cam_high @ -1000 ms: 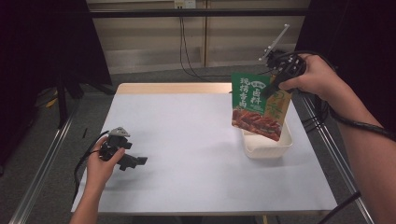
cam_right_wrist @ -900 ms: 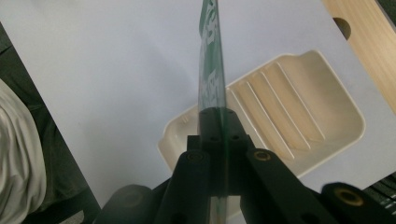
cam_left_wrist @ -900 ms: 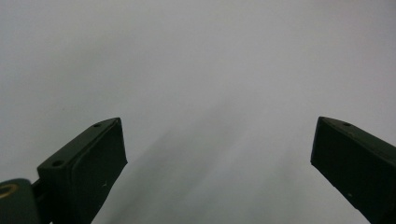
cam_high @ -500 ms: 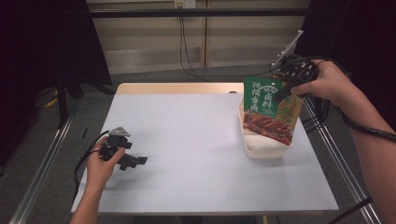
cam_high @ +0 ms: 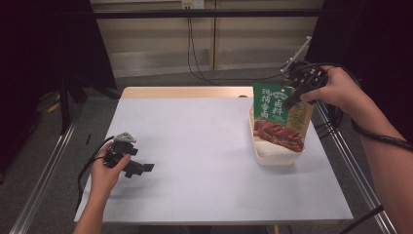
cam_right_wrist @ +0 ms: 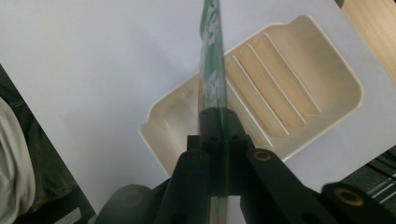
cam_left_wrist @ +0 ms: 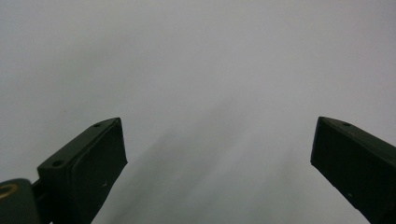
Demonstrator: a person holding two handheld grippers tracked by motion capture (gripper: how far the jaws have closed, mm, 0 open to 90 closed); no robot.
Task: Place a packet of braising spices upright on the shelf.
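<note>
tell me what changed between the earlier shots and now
The right tool, shut on the green packet throughout, carried it rightward and down in the high view, so it now hangs upright over the cream tray. The left tool stayed open and idle near the table's left edge; the tray did not shift.

**Snack pouch hanging over the tray**

A flat green snack pouch (cam_high: 278, 117), printed with white characters and a picture of reddish-brown braised meat, hangs upright, pinched at its top edge. Its lower edge sits in or just above a cream, ribbed plastic tray (cam_high: 271, 157) lying near the white worktop's right edge.
</note>
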